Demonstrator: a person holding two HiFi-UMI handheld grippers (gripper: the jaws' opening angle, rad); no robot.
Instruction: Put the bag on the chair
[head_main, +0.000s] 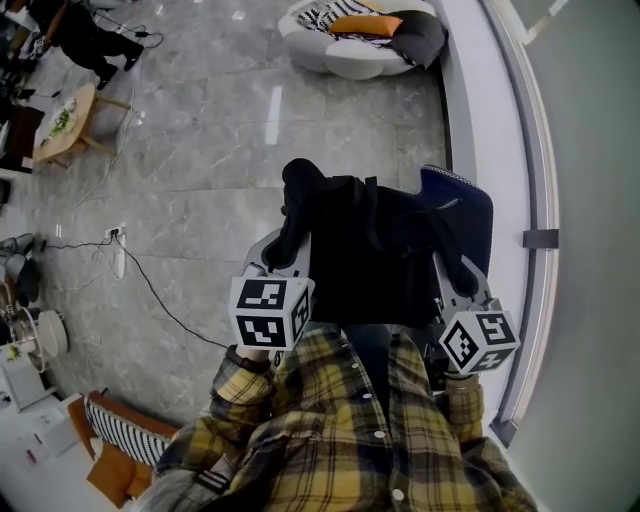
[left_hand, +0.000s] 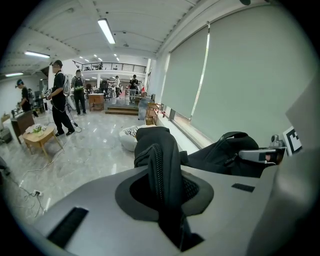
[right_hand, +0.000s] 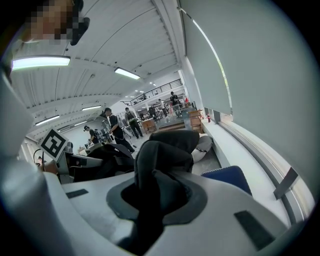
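Observation:
In the head view a black bag (head_main: 372, 262) hangs in front of me between both grippers, over a blue chair (head_main: 462, 200) that shows past its far right corner. My left gripper (head_main: 278, 252) is shut on the bag's left strap (left_hand: 161, 175), a padded black band that runs between its jaws. My right gripper (head_main: 462, 282) is shut on the bag's right side, with bunched black fabric (right_hand: 159, 175) pressed between its jaws. The blue chair seat (right_hand: 226, 178) lies just beyond and right of the right gripper. The bag hides most of the chair.
A window ledge and wall (head_main: 512, 150) run along the right, close to the chair. A white lounge seat with an orange cushion (head_main: 352, 38) lies ahead. A small wooden table (head_main: 62, 122) and floor cables (head_main: 150, 290) are at left. People (left_hand: 61, 97) stand far off.

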